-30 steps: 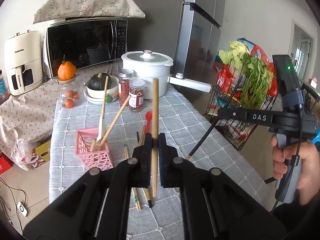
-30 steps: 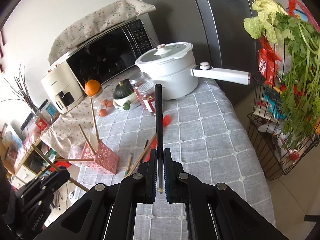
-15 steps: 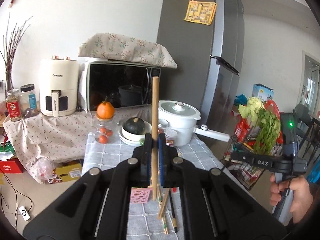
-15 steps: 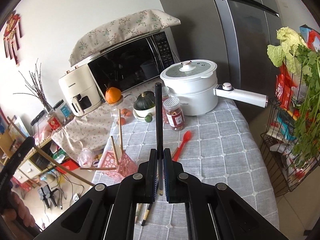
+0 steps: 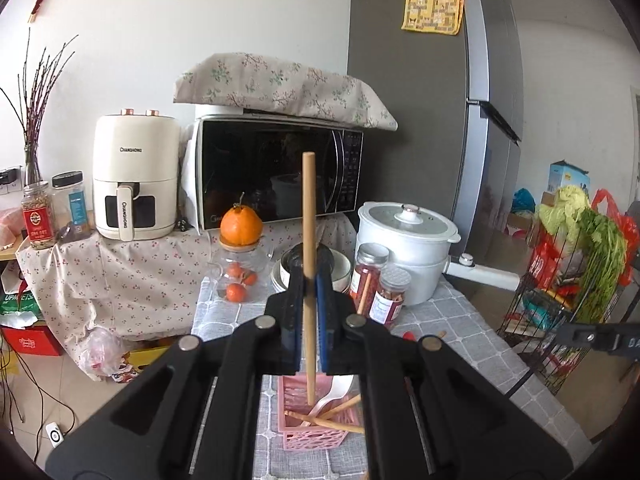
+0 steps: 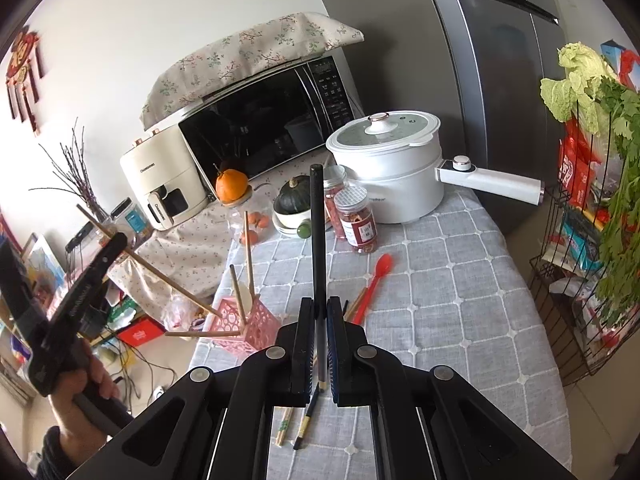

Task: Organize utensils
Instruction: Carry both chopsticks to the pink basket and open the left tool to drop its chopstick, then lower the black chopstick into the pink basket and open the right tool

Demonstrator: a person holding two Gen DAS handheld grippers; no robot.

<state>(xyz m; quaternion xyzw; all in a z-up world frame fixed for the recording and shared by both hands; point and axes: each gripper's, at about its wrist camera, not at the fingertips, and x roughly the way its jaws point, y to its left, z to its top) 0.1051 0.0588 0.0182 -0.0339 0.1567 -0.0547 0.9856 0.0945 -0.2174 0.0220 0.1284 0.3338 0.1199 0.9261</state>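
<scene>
My left gripper (image 5: 309, 280) is shut on a wooden chopstick (image 5: 308, 216) held upright, its lower tip just above the pink utensil basket (image 5: 316, 432), which holds a white spoon and wooden chopsticks. My right gripper (image 6: 319, 308) is shut on a black chopstick (image 6: 317, 224) held upright over the grey checked tablecloth (image 6: 440, 288). In the right wrist view the left gripper (image 6: 116, 248) holds its chopstick slanted into the basket (image 6: 248, 326). A red spoon (image 6: 376, 276) and loose chopsticks (image 6: 302, 428) lie on the cloth.
A white pot with a long handle (image 6: 392, 164), spice jars (image 6: 358, 220), a bowl with a squash (image 6: 294, 204) and a jar with an orange (image 6: 232, 188) stand at the table's back. A microwave (image 6: 264, 120) is behind. A wire vegetable rack (image 6: 592, 240) stands right.
The left gripper has moved over the pink basket and lowered, bringing the chopstick's tip down to the basket. The right gripper has drawn back slightly, still holding the black chopstick.
</scene>
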